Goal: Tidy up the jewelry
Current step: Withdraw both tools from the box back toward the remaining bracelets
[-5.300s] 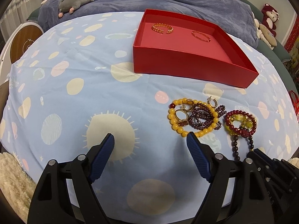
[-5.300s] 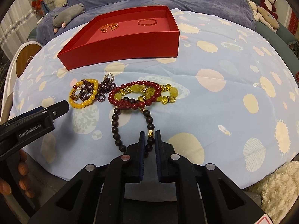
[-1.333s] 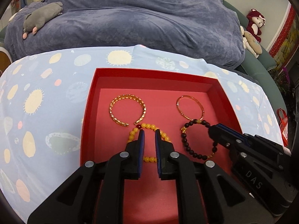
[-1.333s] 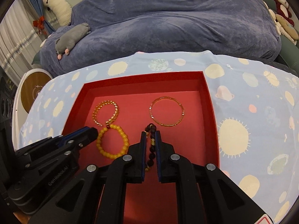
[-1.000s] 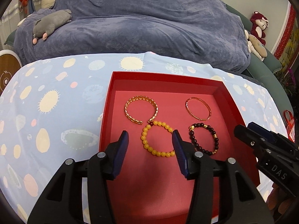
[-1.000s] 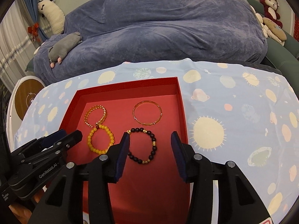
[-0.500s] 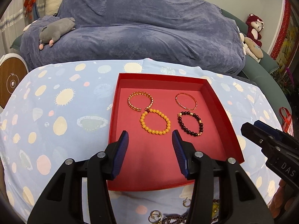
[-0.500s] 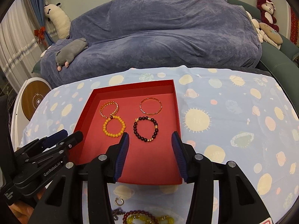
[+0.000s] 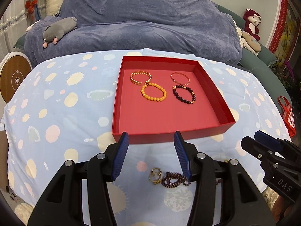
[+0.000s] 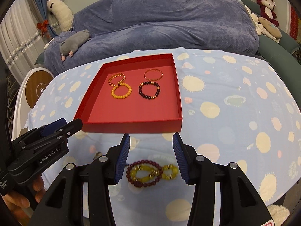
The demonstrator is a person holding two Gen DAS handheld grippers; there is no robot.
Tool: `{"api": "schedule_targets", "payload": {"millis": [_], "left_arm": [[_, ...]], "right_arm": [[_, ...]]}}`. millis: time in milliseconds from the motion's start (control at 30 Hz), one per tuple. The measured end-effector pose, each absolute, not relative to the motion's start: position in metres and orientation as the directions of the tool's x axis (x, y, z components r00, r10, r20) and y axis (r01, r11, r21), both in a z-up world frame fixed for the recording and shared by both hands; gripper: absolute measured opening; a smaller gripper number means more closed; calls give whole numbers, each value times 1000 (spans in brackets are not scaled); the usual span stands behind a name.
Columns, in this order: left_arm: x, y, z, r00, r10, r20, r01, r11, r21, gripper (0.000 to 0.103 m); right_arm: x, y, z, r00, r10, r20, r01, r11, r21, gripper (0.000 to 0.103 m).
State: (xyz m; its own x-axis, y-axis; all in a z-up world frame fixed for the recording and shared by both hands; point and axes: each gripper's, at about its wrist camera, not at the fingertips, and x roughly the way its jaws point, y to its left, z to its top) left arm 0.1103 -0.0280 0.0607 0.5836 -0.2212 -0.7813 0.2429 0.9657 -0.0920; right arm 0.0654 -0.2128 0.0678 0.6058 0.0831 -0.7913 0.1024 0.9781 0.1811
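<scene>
A red tray (image 9: pixel 169 139) (image 10: pixel 131 127) on the spotted blue cloth holds a gold chain bracelet (image 9: pixel 140 77), a thin gold bangle (image 9: pixel 180 78), a yellow bead bracelet (image 9: pixel 153 94) (image 10: pixel 121 91) and a dark bead bracelet (image 9: pixel 184 94) (image 10: pixel 149 90). My left gripper (image 9: pixel 151 137) is open and empty, hovering above the cloth in front of the tray; below it lie gold rings (image 9: pixel 155 174) and a purple bead strand (image 9: pixel 175 180). My right gripper (image 10: pixel 151 138) is open and empty too, over a red and yellow bead bracelet (image 10: pixel 150 172).
A sofa under a blue-grey throw (image 9: pixel 146 28) stands behind the table, with a grey plush (image 9: pixel 59 29) and other soft toys (image 9: pixel 251 30). A round wooden-faced object (image 9: pixel 14 79) stands at the left. A person's hand (image 10: pixel 22 199) holds the left gripper's handle.
Both grippers let go of the yellow and dark bead bracelets in the tray, opened, and drew back toward the near edge. The loose jewelry in front of the tray has come into view.
</scene>
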Motion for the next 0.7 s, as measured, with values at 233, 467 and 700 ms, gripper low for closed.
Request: {"api": "schedule_targets", "payload": {"millis": [233,467,700], "left_arm": [[77,-22,34,535,-212,-818,218,970,-109,48],[53,-19,14,527,-166,-834,208,976,-62,48],[49,-16,9,529,-160,-834,189,980,-68,48]], "right_arm": [[32,-208,43,565,71,-822,126,977,170,46],[19,-206,19,527,106,-843,139,968,209,45],[26,-204,7,507,131,-852,159,957,242,44]]}}
